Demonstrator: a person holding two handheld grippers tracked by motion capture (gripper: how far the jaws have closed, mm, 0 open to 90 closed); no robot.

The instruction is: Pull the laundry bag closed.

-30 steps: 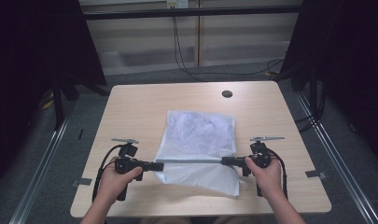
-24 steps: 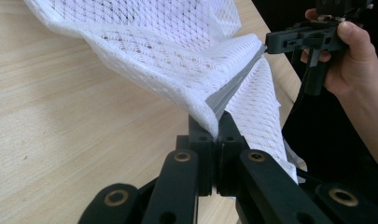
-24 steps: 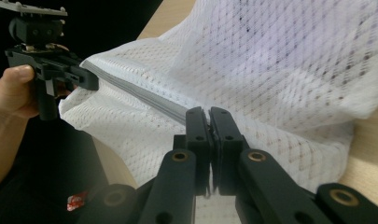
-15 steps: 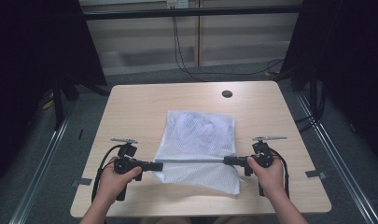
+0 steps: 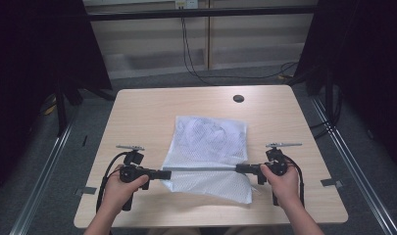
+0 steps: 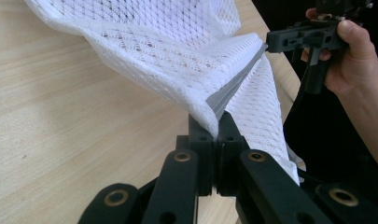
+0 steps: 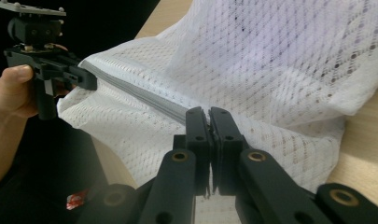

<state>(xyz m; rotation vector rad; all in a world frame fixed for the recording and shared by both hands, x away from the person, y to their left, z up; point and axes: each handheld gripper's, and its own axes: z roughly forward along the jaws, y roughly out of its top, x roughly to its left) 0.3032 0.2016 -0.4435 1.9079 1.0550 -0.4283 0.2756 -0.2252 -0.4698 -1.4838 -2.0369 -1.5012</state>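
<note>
A white mesh bag (image 5: pixel 208 147) with a grey zipper edge (image 5: pixel 201 169) lies in the middle of the wooden table (image 5: pixel 147 112). My left gripper (image 5: pixel 165 174) is shut on the left end of that grey edge, and my right gripper (image 5: pixel 239 169) is shut on its right end, so the edge is stretched taut between them above the table. In the left gripper view the jaws pinch the mesh bag (image 6: pixel 177 51) where the grey edge (image 6: pixel 233 86) starts. In the right gripper view the mesh bag (image 7: pixel 280 65) hangs behind the shut jaws, with the grey edge (image 7: pixel 135 91) running to the other gripper.
A small dark round disc (image 5: pixel 238 98) sits at the table's far right. Metal frame rails (image 5: pixel 49 161) run along both sides of the table, and cables (image 5: pixel 191 54) hang at the back. Bare tabletop lies left, right and beyond the bag.
</note>
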